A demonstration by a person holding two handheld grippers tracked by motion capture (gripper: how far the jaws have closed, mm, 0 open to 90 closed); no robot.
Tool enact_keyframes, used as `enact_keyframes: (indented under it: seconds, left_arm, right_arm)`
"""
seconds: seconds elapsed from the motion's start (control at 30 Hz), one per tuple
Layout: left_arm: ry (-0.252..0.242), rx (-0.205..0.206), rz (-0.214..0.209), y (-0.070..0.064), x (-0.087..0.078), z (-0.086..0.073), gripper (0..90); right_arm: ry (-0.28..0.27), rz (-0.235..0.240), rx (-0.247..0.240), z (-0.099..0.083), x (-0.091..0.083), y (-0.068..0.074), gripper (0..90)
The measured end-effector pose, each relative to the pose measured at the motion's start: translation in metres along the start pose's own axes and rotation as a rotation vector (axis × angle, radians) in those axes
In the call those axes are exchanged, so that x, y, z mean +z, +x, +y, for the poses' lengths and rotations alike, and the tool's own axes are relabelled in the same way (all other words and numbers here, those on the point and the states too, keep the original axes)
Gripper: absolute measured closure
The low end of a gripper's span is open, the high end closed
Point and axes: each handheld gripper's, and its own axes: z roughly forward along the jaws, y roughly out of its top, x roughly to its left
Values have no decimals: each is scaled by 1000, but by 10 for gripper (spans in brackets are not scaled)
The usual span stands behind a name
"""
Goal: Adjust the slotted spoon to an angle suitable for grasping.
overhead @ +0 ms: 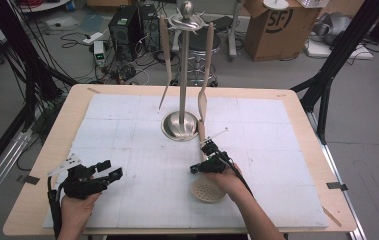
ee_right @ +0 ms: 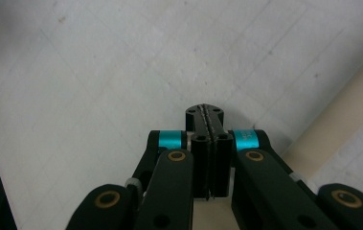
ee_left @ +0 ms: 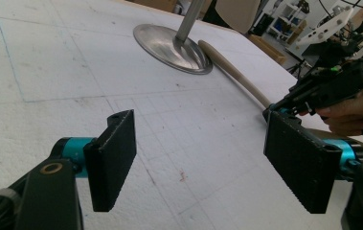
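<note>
Left gripper (overhead: pixel 111 168), lower left of the high view, held in a hand (overhead: pixel 77 207) just above the white foam board (overhead: pixel 127 130); jaws spread wide apart, nothing between them. Same spread in the left gripper view (ee_left: pixel 208 163), only gridded foam behind the two black pads (ee_left: pixel 112 158).

Toward the centre, steel utensil stand (overhead: pixel 183 75), round base planted on the foam, two wooden utensils (overhead: pixel 165 50) hanging from its top, one on each side of the pole.

Right of centre, wooden skimmer (overhead: pixel 207 191) flat on the foam: perforated round head toward the lower edge, handle running up the frame until it ends beside the stand's base. In the left gripper view, handle (ee_left: pixel 236 72) curving away from the base (ee_left: pixel 169 43).

Right gripper (overhead: pixel 209 149) directly over that handle, pointing up the frame toward the stand. In the right gripper view (ee_right: pixel 206 112), jaws pressed together, pad against pad, nothing seen gripped; beige handle (ee_right: pixel 342 105) slanting past at right. Cannot tell whether the tips touch the handle.
</note>
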Motion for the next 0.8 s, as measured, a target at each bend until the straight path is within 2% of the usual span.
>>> enact_keyframes:
  seconds: [0.03,0.1,0.33,0.6,0.8]
  left_arm:
    - [0,0,-1,0,0,0,274]
    - [-2,-2,-3,0,0,0,273]
    - [-6,-3,-1,0,-1,0,274]
    - [-2,-1,-3,-1,0,0,274]
    - [-1,-2,-1,-1,0,0,274]
  right_arm:
    - [16,0,5,-1,0,-1,900]
    - [16,21,22,-2,-1,-4,900]
    - [41,21,38,-7,-4,-3,900]
    - [129,33,15,-22,-18,-5,900]
    - [161,48,-3,-39,-30,-9,900]
